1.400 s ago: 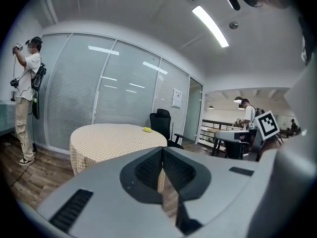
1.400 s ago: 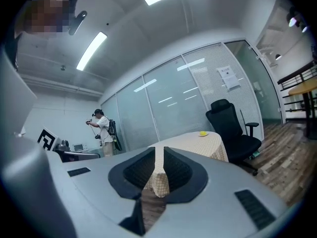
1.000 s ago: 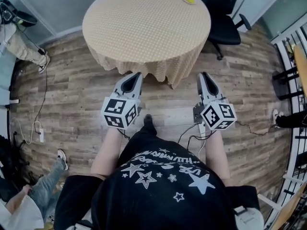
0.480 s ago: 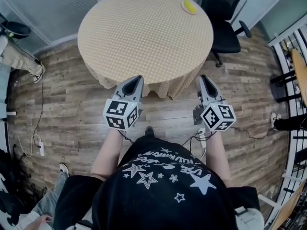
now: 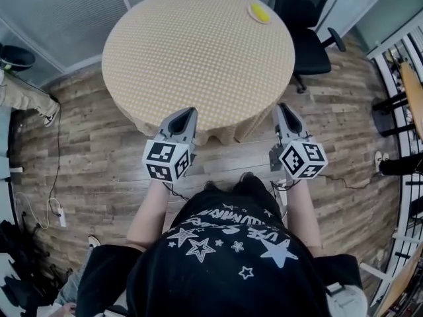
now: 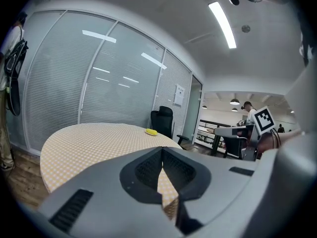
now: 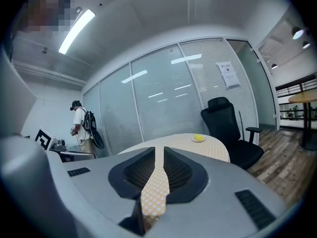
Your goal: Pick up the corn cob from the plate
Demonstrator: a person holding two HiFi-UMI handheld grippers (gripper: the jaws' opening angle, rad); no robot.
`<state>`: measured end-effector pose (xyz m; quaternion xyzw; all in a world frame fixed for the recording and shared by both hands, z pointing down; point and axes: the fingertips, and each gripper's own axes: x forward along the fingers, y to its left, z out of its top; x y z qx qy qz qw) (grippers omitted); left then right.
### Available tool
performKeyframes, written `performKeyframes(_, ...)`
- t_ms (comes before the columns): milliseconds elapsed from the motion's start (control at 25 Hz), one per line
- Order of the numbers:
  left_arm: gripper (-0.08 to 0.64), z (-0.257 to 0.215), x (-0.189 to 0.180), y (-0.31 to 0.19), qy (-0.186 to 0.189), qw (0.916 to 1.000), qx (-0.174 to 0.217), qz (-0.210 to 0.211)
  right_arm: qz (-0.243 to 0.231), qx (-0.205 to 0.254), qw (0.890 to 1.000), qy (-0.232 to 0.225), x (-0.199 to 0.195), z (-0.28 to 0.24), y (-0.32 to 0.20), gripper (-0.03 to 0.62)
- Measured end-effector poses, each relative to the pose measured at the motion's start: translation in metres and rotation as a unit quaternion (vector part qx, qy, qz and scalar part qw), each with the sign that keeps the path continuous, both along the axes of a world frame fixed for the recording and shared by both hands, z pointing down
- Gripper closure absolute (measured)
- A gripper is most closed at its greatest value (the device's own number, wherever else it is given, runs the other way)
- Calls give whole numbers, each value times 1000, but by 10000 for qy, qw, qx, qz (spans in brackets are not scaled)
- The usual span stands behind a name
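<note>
A yellow corn cob (image 5: 260,13) lies on a small plate (image 5: 252,9) at the far right edge of a round table (image 5: 192,51) with a checked cloth. It also shows small and far off as the corn cob (image 6: 151,131) in the left gripper view and the corn cob (image 7: 198,138) in the right gripper view. My left gripper (image 5: 188,112) and right gripper (image 5: 283,107) are held side by side at the table's near edge. Both point at the table, both are shut, and both are empty. The cob lies a whole table's width beyond them.
A black office chair (image 5: 307,25) stands behind the table on the right, close to the plate. Glass walls with blinds (image 6: 99,93) run behind. A metal railing (image 5: 400,65) lines the right side. A person with a backpack (image 7: 81,125) stands far off at the left.
Both grippers have moved forward together; their tips, once over the wooden floor short of the table, now reach its near edge. The jaws have stayed shut.
</note>
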<state>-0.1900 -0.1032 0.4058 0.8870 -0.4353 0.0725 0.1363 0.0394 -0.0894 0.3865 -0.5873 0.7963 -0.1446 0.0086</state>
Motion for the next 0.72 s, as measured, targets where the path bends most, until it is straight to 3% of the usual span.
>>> performKeyframes(400,552,6,9,-37,-159,9986,25,-508,-196,4,9995,-261,32,19,-66,529)
performKeyframes(720,552,6,54,-87,-272,9968,53,-749,-440,-54,9982,-413,74,27,-140,529)
